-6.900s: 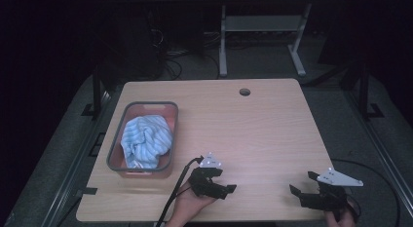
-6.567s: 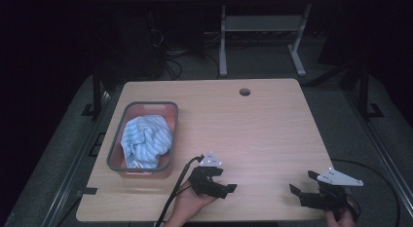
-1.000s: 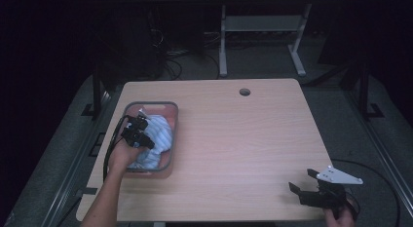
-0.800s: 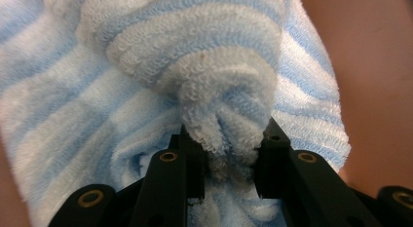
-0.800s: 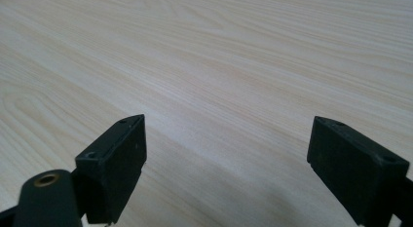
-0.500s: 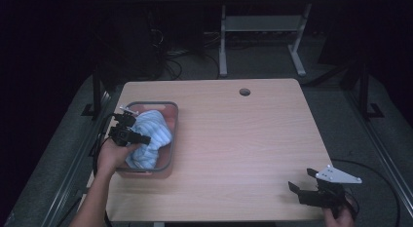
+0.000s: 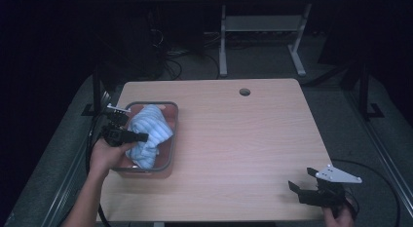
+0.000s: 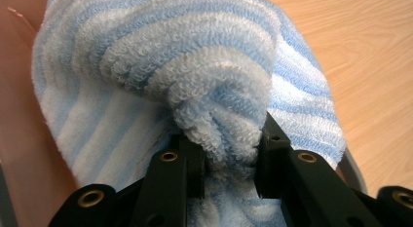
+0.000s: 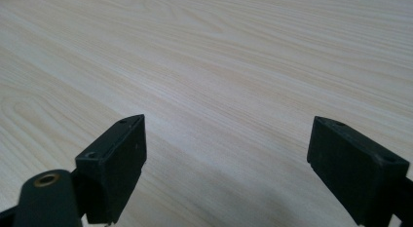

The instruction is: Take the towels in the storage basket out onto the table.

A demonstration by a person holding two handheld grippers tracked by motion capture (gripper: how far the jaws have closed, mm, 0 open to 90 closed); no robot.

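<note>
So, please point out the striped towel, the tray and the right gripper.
striped towel (image 8: pixel 195 81), left gripper view, bunched fold above the jaws.
tray (image 7: pixel 174 134), high view, right rim.
right gripper (image 7: pixel 295 188), high view, between its open jaws.

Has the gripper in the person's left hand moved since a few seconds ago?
Yes. The left gripper left the table's near edge and went left and away from the person to the tray, where it now pinches the striped towel.

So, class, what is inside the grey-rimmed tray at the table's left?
A blue-and-white striped towel lies bunched in the tray; the left gripper pinches a fold of it. Some bare tray floor shows beside the towel; whatever lies beneath it is covered.
</note>
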